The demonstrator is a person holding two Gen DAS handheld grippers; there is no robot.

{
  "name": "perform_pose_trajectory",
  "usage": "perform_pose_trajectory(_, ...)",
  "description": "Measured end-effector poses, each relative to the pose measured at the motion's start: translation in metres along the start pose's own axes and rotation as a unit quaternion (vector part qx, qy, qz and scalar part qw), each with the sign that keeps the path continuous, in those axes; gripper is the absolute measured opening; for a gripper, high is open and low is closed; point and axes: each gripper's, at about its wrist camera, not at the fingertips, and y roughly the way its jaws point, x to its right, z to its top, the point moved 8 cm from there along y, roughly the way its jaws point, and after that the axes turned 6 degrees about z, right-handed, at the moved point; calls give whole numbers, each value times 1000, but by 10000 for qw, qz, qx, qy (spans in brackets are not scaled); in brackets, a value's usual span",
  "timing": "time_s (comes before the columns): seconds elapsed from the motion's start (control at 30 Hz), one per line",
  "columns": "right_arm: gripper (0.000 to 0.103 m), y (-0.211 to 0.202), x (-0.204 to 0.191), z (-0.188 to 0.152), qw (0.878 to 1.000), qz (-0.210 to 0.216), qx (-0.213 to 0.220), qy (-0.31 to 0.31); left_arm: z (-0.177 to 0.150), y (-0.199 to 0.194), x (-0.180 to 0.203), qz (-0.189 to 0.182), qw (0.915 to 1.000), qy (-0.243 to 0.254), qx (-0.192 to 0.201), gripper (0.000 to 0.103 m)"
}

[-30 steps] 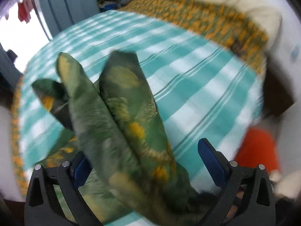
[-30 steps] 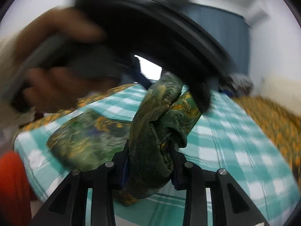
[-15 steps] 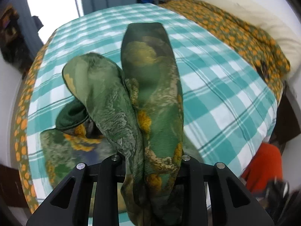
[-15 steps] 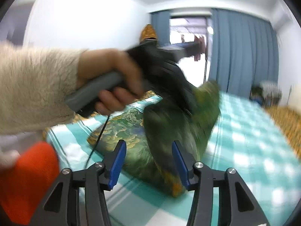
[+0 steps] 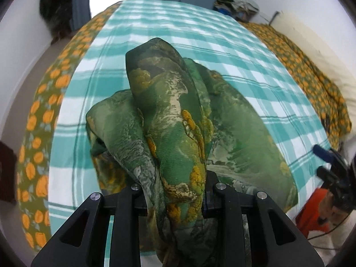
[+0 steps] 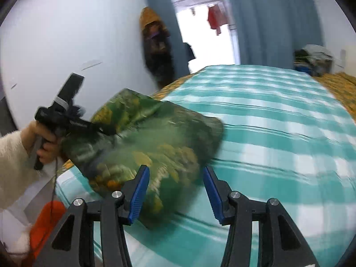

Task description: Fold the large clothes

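Note:
A large green cloth with yellow and orange print (image 5: 173, 120) lies bunched on the teal checked bed cover (image 5: 200, 33). My left gripper (image 5: 175, 191) is shut on a thick fold of it, and the fold stands up between the fingers. The rest of the cloth spreads flat to the right. In the right wrist view the cloth (image 6: 142, 142) is a blurred heap near the bed's near left corner. My right gripper (image 6: 175, 195) is open and empty just in front of it. The left gripper (image 6: 64, 115) shows there at the left, held in a hand.
An orange floral sheet (image 5: 42, 115) borders the bed on both sides. A pile of clothes (image 5: 238, 4) sits at the far corner. Blue curtains (image 6: 267, 22) and a bright doorway stand beyond the bed. An orange object (image 6: 44, 222) lies low beside the bed. The white wall is at the left.
My left gripper closed on the cloth fold and kept it. My right gripper let go of the cloth, opened and drew back. The cloth dropped onto the bed in a heap.

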Motion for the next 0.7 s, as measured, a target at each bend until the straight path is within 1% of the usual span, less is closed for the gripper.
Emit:
perform_pose_trajectory(0.1, 48, 59, -12, -5, 9985, 159, -504, -154, -6, 11, -26, -248, 9991, -343, -73, 32)
perform_pose_trajectory(0.17, 48, 103, -10, -27, 9928, 232, -1167, -159, -18, 31, -41, -339, 9970, -652, -238, 38)
perform_pose_trajectory(0.2, 49, 124, -5, -43, 9878, 234, -1532, -121, -25, 43, -46, -486, 9949, -818, -333, 44)
perform_pose_trajectory(0.23, 49, 133, -2, -52, 9851, 195, -1701, -141, -30, 50, -48, -585, 9934, -921, -364, 46)
perform_pose_trajectory(0.27, 49, 141, 2, -61, 9844, 104, -1732, -280, -36, 58, -52, -688, 9916, -1049, -328, 47)
perform_pose_trajectory(0.37, 49, 142, 2, -66, 9848, -5, -1686, -422, -45, 70, -55, -955, 9866, -1314, -172, 50)
perform_pose_trajectory(0.43, 49, 143, 1, -63, 9838, -101, -1729, -459, -46, 71, -55, -1044, 9846, -1401, -93, 50)
perform_pose_trajectory(0.5, 49, 141, -2, -54, 9811, -90, -1878, -447, -47, 70, -55, -1037, 9849, -1385, -55, 50)
perform_pose_trajectory(0.53, 50, 137, -5, -47, 9800, -30, -1951, -393, -47, 70, -54, -1037, 9848, -1393, -43, 50)
perform_pose_trajectory(0.57, 51, 135, -4, -33, 9799, 118, -1979, -228, -48, 71, -53, -1056, 9844, -1408, -30, 50)
perform_pose_trajectory(0.63, 51, 135, -1, 0, 9828, 254, -1826, 124, -49, 71, -53, -1097, 9838, -1417, 33, 50)
perform_pose_trajectory(0.67, 51, 138, 2, 11, 9840, 249, -1746, 267, -51, 71, -58, -1116, 9834, -1428, 53, 50)
perform_pose_trajectory(0.7, 51, 145, 7, 30, 9852, 222, -1651, 414, -53, 71, -61, -1129, 9831, -1442, 71, 50)
